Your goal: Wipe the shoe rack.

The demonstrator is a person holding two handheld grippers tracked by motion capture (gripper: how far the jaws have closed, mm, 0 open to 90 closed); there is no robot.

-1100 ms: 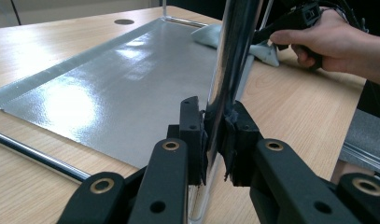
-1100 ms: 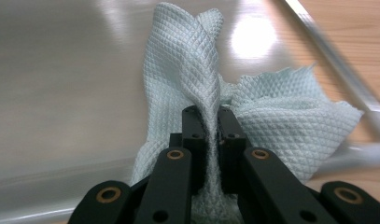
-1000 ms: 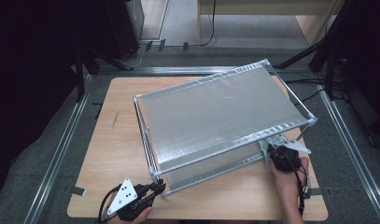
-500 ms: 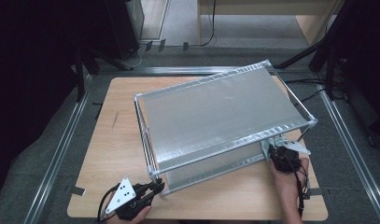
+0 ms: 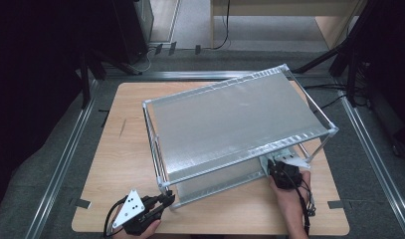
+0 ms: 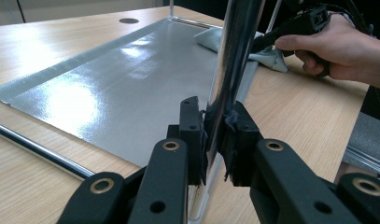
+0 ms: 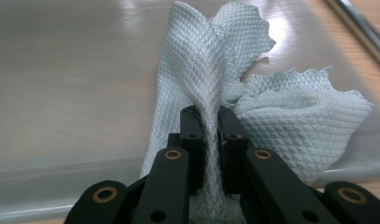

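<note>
A metal rack (image 5: 240,124) with two silver shelves stands on the wooden table (image 5: 125,164), turned a little against the table's edges. The left gripper (image 5: 166,199) is at the rack's near left corner, and in the left gripper view its jaws are closed tight on the shiny upright post (image 6: 229,70) of that corner, with the pads pressing the post from both sides low down, near the lower shelf (image 6: 127,79). The right gripper (image 5: 277,169) is at the near right side of the rack, under the upper shelf (image 5: 230,119) and just over the near edge of the lower shelf. Its jaws are almost closed and they pinch a pale blue cloth (image 7: 253,102) with a small diamond pattern; the cloth stands up in a fold between the pads and spreads out to the right on the lower shelf's silver surface. In the left gripper view the same cloth (image 6: 267,58) lies on the lower shelf's far corner, behind the post, and a hand (image 6: 327,46) holds the right gripper just beside it. The cloth touches the shelf.
</note>
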